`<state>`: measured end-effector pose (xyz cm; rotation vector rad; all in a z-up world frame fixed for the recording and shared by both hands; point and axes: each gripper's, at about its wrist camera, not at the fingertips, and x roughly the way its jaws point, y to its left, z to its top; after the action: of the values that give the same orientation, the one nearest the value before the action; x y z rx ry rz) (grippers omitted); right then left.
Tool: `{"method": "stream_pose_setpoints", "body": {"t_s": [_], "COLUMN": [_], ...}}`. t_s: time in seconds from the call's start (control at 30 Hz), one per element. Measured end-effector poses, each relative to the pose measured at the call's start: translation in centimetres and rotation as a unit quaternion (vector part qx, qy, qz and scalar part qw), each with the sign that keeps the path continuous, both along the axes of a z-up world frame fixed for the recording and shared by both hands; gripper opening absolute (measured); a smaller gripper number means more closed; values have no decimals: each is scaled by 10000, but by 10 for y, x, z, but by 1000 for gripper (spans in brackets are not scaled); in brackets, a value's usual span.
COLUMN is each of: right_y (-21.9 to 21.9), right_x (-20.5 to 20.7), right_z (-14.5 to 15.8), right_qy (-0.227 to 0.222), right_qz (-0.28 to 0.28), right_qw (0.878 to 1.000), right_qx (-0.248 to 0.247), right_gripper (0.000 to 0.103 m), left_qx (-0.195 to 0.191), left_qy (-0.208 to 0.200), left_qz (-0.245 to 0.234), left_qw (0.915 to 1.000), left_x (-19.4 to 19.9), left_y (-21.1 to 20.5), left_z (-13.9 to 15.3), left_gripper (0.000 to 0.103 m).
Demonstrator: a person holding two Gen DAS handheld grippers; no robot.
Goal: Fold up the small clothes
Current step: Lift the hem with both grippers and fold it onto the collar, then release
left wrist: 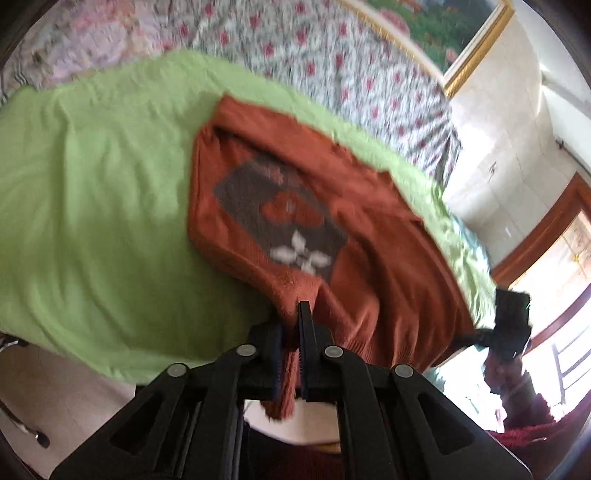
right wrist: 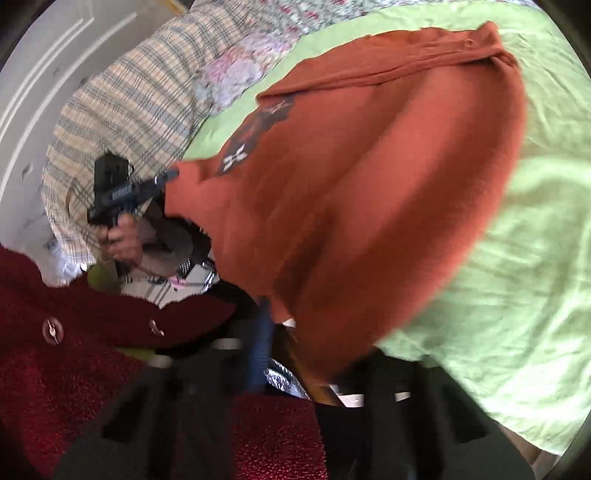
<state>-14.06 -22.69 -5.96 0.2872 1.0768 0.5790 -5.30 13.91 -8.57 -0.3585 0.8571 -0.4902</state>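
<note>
A small rust-orange knit sweater point(left wrist: 295, 206) with a grey diamond patch lies on a light green sheet point(left wrist: 92, 192) on the bed. My left gripper point(left wrist: 295, 332) is shut on the sweater's near hem corner, with cloth hanging between the fingers. In the right wrist view the sweater point(right wrist: 369, 184) is lifted and drapes over my right gripper point(right wrist: 280, 332), which is blurred and shut on the other hem corner. The left gripper point(right wrist: 168, 175) shows there at the sweater's left edge. The right gripper point(left wrist: 476, 334) shows at the sweater's right edge in the left wrist view.
A floral bedspread point(left wrist: 314, 55) lies beyond the green sheet. A plaid pillow point(right wrist: 129, 110) is at the bed's head. The person's dark red fuzzy garment point(right wrist: 55, 350) is close below. A framed picture point(left wrist: 461, 33) hangs on the wall.
</note>
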Motion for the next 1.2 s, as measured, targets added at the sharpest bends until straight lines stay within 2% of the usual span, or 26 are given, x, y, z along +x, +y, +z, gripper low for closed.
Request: {"method": "stream_pose_setpoints", "body": {"t_s": [0.13, 0.23, 0.33, 0.4, 0.47, 0.63, 0.73, 0.97, 1.07, 1.2], "right_y": [-16, -16, -2, 5, 10, -14, -29, -52, -65, -81], "right_x": [-6, -7, -8, -9, -15, -27, -26, 3, 33, 92], "right_z": [14, 4, -13, -19, -14, 38, 57, 92, 107, 113], "right_qy": [-283, -88, 179, 270, 137, -771, -1068, -1691, -1896, -1810], "right_qz": [-145, -164, -99, -62, 18, -308, -516, -960, -1229, -1674], "right_qw": [9980, 9983, 9996, 9992, 9991, 9862, 9797, 9658, 9611, 9617], "right_qx": [550, 547, 210, 287, 402, 1435, 1614, 1716, 1589, 1197], "right_gripper": [11, 14, 14, 11, 8, 8, 7, 7, 7, 7], "left_qx": [-5, 166, 493, 533, 376, -210, -467, -587, -530, -442], "left_qy": [418, 552, 291, 26, -250, -694, -876, -1497, -1660, -1597], "left_qz": [-220, -376, -511, -503, -367, 113, 306, 546, 689, 903], "left_qw": [9989, 9976, 9970, 9973, 9983, 9973, 9946, 9855, 9823, 9820], "left_x": [9, 10, 0, -9, -18, -22, -19, 21, 62, 122], "left_y": [-4, -11, -21, -22, -14, 9, 17, 17, 7, -5], "left_z": [-21, -34, -33, -22, -5, 32, 49, 99, 113, 120], "left_gripper": [14, 12, 5, 4, 4, 4, 4, 4, 4, 4]}}
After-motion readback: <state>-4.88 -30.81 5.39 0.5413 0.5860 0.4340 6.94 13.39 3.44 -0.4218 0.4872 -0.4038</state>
